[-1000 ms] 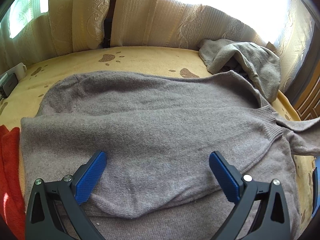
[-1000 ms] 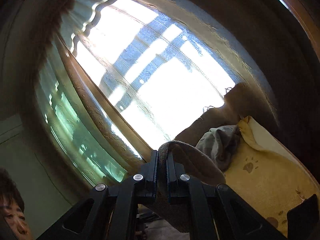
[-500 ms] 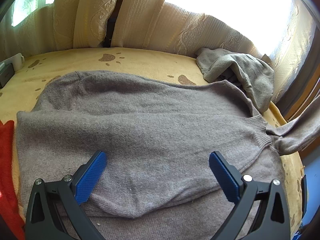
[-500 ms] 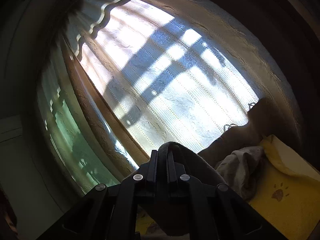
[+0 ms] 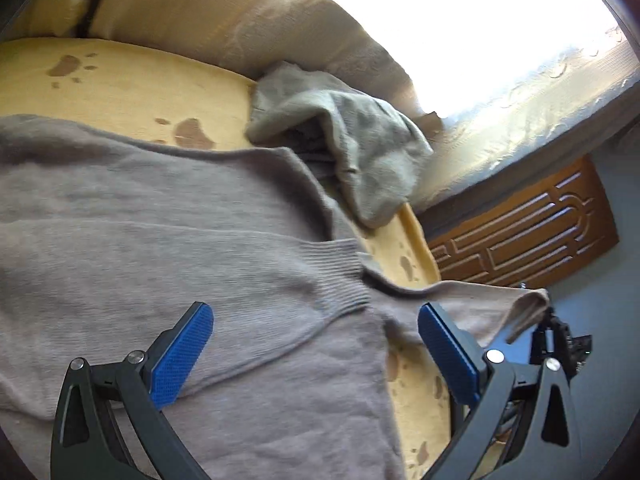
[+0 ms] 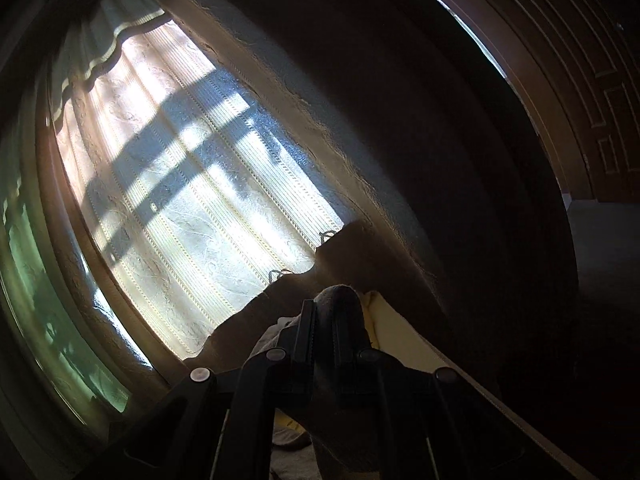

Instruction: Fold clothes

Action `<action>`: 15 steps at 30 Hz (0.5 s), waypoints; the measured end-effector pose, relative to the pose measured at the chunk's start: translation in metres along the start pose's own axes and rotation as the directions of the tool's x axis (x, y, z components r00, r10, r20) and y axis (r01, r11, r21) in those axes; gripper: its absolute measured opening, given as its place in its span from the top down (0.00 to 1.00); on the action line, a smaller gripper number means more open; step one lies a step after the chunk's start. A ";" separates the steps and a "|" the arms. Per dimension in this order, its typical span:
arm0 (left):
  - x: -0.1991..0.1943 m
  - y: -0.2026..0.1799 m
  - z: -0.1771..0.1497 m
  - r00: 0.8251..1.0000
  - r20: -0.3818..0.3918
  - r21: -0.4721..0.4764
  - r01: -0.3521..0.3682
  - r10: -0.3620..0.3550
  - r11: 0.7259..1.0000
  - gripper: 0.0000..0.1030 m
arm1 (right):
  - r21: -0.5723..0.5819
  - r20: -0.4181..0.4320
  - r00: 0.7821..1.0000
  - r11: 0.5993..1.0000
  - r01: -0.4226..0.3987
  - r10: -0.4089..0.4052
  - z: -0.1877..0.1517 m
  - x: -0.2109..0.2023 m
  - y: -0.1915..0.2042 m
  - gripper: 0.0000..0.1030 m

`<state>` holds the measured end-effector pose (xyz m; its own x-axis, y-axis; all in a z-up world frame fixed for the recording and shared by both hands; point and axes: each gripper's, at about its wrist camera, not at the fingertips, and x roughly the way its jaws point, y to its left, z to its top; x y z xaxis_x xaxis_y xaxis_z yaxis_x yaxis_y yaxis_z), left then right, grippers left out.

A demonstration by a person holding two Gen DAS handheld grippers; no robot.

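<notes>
A yellow bed sheet printed with brown paw marks covers the surface, and the grey-brown knitted sweater lies spread across most of it, one ribbed cuff folded over its body. Beyond the sweater, near the far edge of the sheet, sits a second garment, a crumpled light grey knit, touching the sweater's upper edge. Cream patterned curtains hang behind the bed, bright with window light, and a carved brown wooden panel stands past the bed's right side. The left gripper hovers over the sweater with its two blue-padded fingers spread wide, nothing between them. One sweater sleeve stretches off to the right, over the sheet's edge, up to the right gripper. In the right wrist view, the right gripper is clenched on that sleeve end, the dark cloth bulging above its closed fingers against the backlit curtain. Two garments, two grippers, one sleeve lifted.
</notes>
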<state>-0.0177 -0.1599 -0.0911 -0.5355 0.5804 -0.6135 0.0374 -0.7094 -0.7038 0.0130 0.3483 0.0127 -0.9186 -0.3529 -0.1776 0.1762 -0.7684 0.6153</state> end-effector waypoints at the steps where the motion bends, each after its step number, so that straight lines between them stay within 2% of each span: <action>1: 0.014 -0.010 0.006 1.000 -0.030 0.003 0.010 -0.010 1.000 0.00 | 0.014 -0.012 1.000 1.000 -0.003 0.003 -0.002 0.004 -0.006 0.92; 5: 0.071 -0.025 0.034 0.991 -0.108 0.000 -0.085 0.085 0.996 0.00 | -0.008 -0.060 0.998 1.000 -0.021 0.021 -0.010 0.011 -0.012 0.92; 8: 0.104 -0.023 0.046 0.984 -0.157 -0.060 -0.099 0.089 0.993 0.00 | -0.050 -0.074 0.997 0.998 -0.028 0.025 -0.012 0.010 -0.008 0.92; 10: 0.115 -0.032 0.052 0.984 -0.147 -0.035 -0.110 0.103 0.993 0.00 | -0.073 -0.077 0.997 0.997 -0.030 0.024 -0.011 0.008 -0.006 0.92; 15: 0.146 -0.049 0.065 0.982 -0.188 -0.036 -0.030 0.022 0.999 0.00 | -0.108 -0.074 0.997 0.994 -0.026 0.018 -0.011 0.005 -0.005 0.92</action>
<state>-0.1527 -0.0666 -0.1224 -0.3661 0.6293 -0.6855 0.0832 -0.7116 -0.6977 0.0109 0.3444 0.0004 -0.8867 -0.4053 -0.2224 0.2376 -0.8122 0.5329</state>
